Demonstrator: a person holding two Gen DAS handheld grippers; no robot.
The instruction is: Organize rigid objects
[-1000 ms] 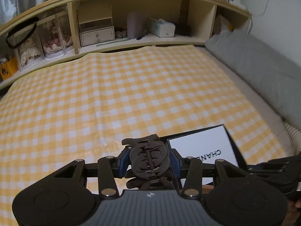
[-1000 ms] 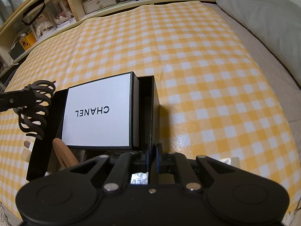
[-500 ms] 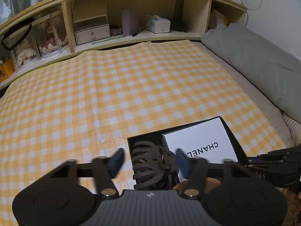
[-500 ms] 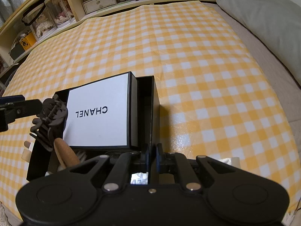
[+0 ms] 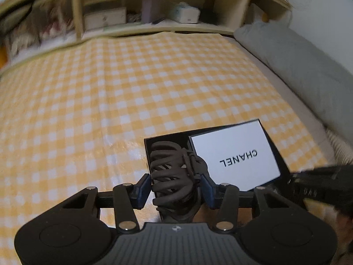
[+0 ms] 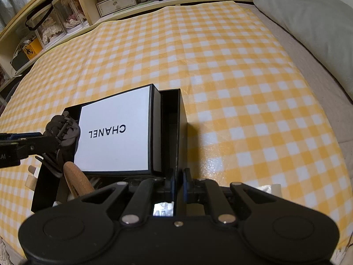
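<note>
A black hair claw clip (image 5: pixel 174 172) sits between the fingers of my left gripper (image 5: pixel 175 186), at the left end of the open black box (image 6: pixel 181 119). The pads touch the clip's sides, so the gripper looks shut on it. In the right wrist view the clip (image 6: pixel 62 130) hangs at the box's left end, held by the left gripper (image 6: pixel 46 139). A white CHANEL box (image 6: pixel 117 132) lies inside the black box, also in the left wrist view (image 5: pixel 233 156). My right gripper (image 6: pixel 178 180) is shut on the black box's right wall.
A brown cork-like oval object (image 6: pixel 76 180) lies in the box's near left part. The box stands on a yellow checked cloth (image 6: pixel 220 55) over a bed. A grey pillow (image 6: pixel 308 19) lies at the right. Wooden shelves (image 6: pixel 114 0) with boxes run along the back.
The left gripper opened half a second ago with the clip over the box, and its fingers are closed in against the clip again now. The right gripper has not moved.
</note>
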